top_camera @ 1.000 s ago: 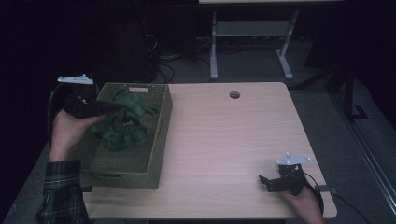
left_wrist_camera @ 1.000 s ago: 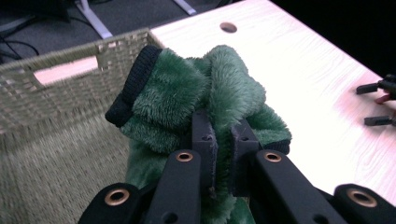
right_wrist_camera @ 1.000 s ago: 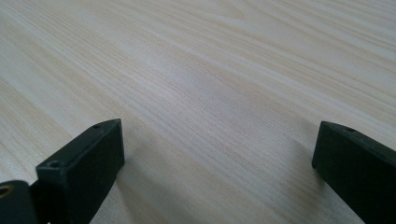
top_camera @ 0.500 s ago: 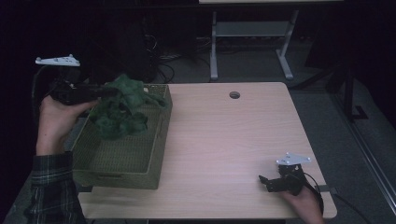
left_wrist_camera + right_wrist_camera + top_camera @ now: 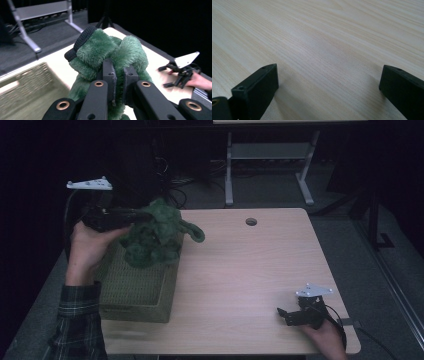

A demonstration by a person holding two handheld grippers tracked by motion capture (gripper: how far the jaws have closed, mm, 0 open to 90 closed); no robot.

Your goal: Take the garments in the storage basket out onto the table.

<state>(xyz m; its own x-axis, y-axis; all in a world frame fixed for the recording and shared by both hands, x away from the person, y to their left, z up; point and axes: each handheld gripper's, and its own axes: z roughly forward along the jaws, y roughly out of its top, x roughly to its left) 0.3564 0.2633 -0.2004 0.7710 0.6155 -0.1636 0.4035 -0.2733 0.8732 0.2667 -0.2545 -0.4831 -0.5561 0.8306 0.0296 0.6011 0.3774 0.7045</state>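
A fuzzy green plush toy [image 5: 155, 237] hangs in the air above the far end of a woven olive basket [image 5: 137, 287]. My left gripper [image 5: 145, 216] is shut on the toy's top. In the left gripper view the two jaws pinch the green fur of the toy [image 5: 110, 53], and the gripper [image 5: 119, 77] hides its lower body. My right gripper [image 5: 284, 315] rests low on the wooden table [image 5: 250, 270] near the front right corner. Its jaws stand wide apart over bare wood, so the right gripper [image 5: 329, 77] is open and holds nothing.
The basket sits along the table's left edge. A round cable hole [image 5: 251, 222] is at the table's far side. A metal frame [image 5: 267, 157] stands on the dark floor beyond. The other hand's gripper [image 5: 181, 71] appears far off in the left gripper view.
My left gripper has lifted the green toy out of the basket and carried it up and toward the far right. The right gripper has stayed put.
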